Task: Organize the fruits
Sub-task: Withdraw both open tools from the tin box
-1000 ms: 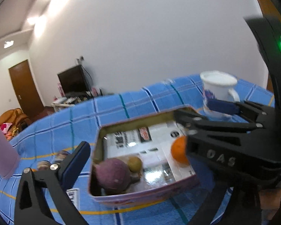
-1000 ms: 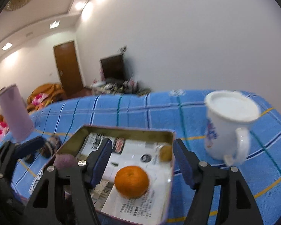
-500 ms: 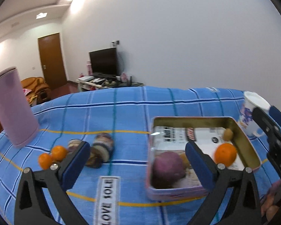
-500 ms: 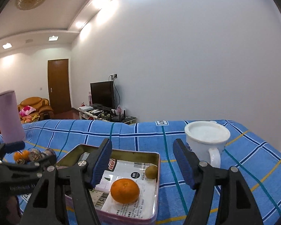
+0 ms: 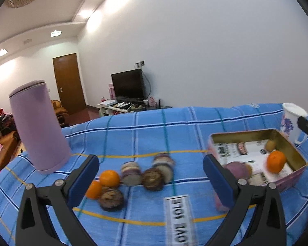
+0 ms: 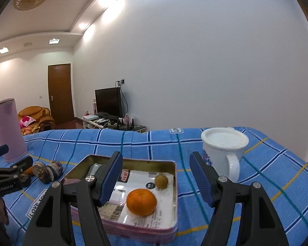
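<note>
Blue checked cloth [image 5: 195, 123] covers the table. Left tongs [image 5: 151, 173] gape empty above loose oranges [image 5: 109, 178] and dark fruits [image 5: 153, 179]. Right tongs [image 6: 156, 174] gape empty over the tin [image 6: 133, 228], which holds an orange [image 6: 141, 202] between them.

My left wrist camera sits low over the near edge of the counter [image 5: 195, 123], looking across the blue checked cloth toward the far wall. It is close to the loose fruit, with the tin [image 5: 293, 149] off toward the right edge. My right wrist camera hangs just above the tin [image 6: 172, 184] nearer the counter's right edge, facing the same far wall. Both views share the tin, the white mug [image 6: 225, 151] and the purple cylinder [image 5: 39, 127] at the left edge.
</note>
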`<move>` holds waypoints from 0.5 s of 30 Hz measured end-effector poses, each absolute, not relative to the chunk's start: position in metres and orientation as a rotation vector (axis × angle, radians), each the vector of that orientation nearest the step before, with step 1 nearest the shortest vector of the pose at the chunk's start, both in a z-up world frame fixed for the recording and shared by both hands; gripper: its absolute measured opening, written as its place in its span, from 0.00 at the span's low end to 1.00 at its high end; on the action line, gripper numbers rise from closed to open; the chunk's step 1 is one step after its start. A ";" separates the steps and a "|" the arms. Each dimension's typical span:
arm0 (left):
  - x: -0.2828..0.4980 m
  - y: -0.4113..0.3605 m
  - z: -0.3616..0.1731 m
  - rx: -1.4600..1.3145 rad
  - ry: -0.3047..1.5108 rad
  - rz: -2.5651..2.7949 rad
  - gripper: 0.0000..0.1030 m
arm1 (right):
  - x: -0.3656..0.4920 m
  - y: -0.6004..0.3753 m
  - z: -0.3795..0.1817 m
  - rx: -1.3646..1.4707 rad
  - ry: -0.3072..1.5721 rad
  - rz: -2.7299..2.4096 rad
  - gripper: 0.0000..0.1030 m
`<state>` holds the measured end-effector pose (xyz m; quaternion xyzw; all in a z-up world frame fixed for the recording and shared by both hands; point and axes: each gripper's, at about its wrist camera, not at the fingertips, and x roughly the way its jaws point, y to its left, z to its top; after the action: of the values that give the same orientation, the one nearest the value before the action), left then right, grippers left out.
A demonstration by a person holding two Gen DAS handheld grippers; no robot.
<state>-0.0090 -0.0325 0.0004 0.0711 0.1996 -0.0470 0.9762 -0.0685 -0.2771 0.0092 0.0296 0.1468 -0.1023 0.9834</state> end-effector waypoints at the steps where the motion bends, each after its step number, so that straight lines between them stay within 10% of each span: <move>1: -0.006 -0.027 -0.001 0.151 0.410 -0.084 1.00 | -0.070 -0.274 0.009 0.060 0.299 -0.206 0.67; 15: -0.002 0.004 -0.005 0.123 0.417 -0.037 1.00 | -0.060 -0.230 0.005 0.073 0.349 -0.164 0.67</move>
<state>-0.0020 0.0043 -0.0045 0.0611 0.2070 -0.0185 0.9762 -0.0602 -0.2302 0.0051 0.0361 0.1734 -0.0813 0.9808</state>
